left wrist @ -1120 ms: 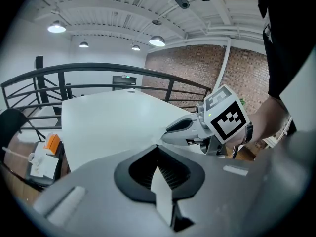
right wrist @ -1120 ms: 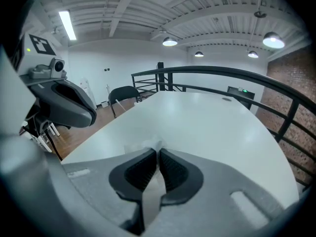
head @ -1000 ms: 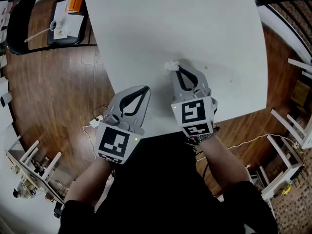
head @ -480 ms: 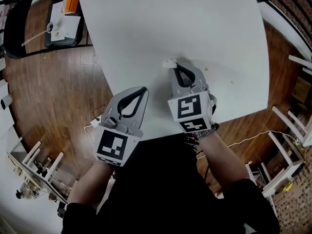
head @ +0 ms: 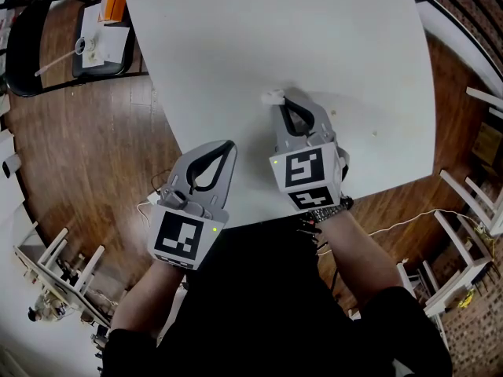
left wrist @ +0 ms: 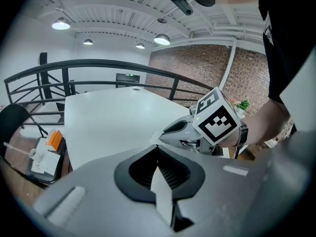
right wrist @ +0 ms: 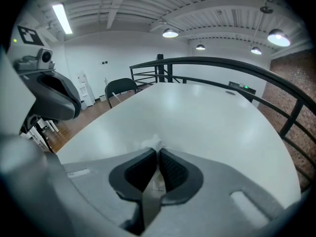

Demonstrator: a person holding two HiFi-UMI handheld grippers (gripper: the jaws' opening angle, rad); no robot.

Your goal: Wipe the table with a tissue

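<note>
A small crumpled white tissue (head: 273, 96) sticks out past the tips of my right gripper (head: 284, 103), which is shut on it and presses it onto the white table (head: 259, 30) near the front middle. In the right gripper view the tissue (right wrist: 152, 144) shows as a white wad just beyond the closed jaws. My left gripper (head: 229, 144) hovers over the table's front left edge, shut, with nothing between its jaws. In the left gripper view the right gripper (left wrist: 170, 130) shows ahead with its marker cube.
A black chair (head: 31, 42) at the far left holds papers, an orange box (head: 115, 2) and a white cup. Wooden floor surrounds the table. White chairs (head: 464, 210) stand at the right; cables lie on the floor by the front edge.
My right gripper has slid the tissue a little farther forward and left across the table. The left gripper has barely moved.
</note>
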